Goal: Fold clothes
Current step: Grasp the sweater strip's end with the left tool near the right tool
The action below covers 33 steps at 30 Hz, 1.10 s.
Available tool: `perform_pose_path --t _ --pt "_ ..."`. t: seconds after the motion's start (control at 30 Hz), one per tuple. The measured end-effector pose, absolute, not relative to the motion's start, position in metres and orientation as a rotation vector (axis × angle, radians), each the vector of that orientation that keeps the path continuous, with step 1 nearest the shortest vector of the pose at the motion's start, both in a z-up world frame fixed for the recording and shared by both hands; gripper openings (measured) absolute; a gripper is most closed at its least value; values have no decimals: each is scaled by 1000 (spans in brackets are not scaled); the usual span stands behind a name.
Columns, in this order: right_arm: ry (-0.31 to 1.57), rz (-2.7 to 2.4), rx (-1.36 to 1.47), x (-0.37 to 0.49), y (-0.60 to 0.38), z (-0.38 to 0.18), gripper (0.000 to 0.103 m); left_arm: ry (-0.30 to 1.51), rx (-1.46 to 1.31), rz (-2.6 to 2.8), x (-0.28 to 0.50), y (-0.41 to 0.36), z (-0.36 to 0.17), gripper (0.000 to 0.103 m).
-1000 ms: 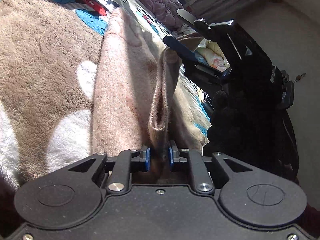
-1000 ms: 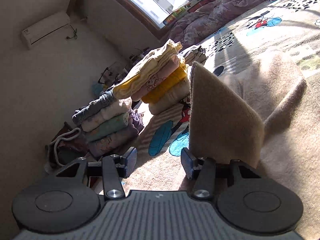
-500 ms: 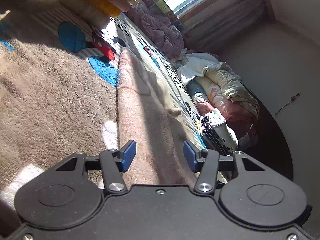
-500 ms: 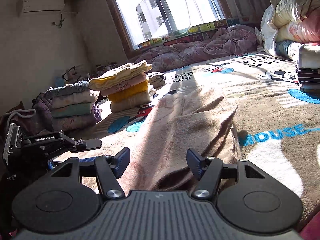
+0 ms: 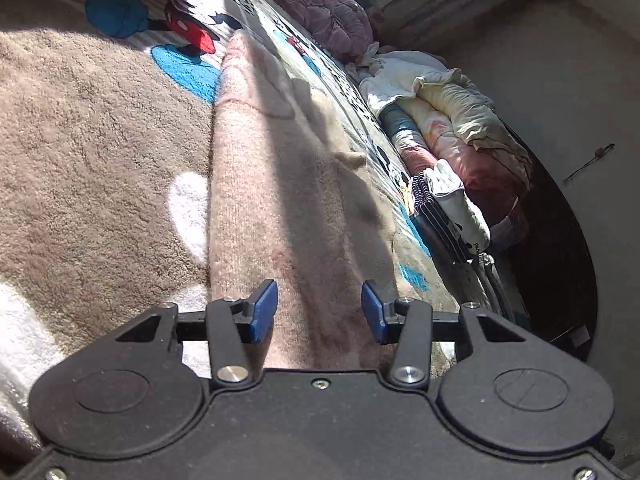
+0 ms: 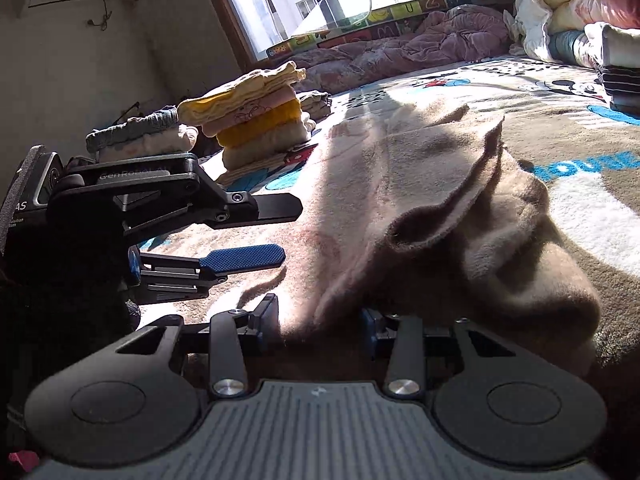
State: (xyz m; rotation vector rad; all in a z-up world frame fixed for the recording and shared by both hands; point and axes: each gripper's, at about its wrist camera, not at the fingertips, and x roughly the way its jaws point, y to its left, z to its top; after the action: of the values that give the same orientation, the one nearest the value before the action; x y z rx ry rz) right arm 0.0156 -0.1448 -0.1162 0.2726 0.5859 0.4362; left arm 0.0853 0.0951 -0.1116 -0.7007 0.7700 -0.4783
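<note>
Pinkish-beige knit sweater (image 5: 280, 184) lies flat on the fleece blanket (image 5: 92, 128), running forward between both sets of fingers. Right gripper (image 6: 320, 326) is closing around a bunched edge; pads aren't visibly pinching yet. Get both layers before lifting. Left gripper (image 5: 318, 312) is closing slightly, about half open, holding nothing. Both tilt gently downward.

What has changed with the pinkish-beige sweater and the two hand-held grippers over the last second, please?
A second ago both held a raised fold of the pinkish-beige sweater; it now lies flat on the blanket. The left hand-held gripper let go and stands open over it, jaws closing slightly. The right hand-held gripper released too, came down at the near hem, and its jaws are closing around cloth. The folded stacks stayed put.
</note>
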Motion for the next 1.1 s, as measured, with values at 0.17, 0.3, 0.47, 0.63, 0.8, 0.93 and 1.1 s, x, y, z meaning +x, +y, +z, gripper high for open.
perform_pose_path --t 0.17,0.3,0.47,0.63,0.8,0.93,1.1 --pt "536 426 101 13 -156 -116 13 765 -693 -457 94 93 -109 46" --pt "529 428 56 4 -158 -117 14 717 -587 -462 107 75 -91 47" --pt "477 441 23 -5 -154 -114 32 639 -326 -533 125 15 -54 52" --pt "469 462 5 -3 -155 -121 34 657 79 -556 148 -81 -45 52" --pt "468 480 33 2 -161 -123 39 704 397 -430 168 -140 -70 40" --pt "475 489 64 8 -166 -124 43 724 386 -353 169 -141 -80 33" --pt "493 502 111 15 -172 -125 47 754 343 -321 176 -146 -81 33"
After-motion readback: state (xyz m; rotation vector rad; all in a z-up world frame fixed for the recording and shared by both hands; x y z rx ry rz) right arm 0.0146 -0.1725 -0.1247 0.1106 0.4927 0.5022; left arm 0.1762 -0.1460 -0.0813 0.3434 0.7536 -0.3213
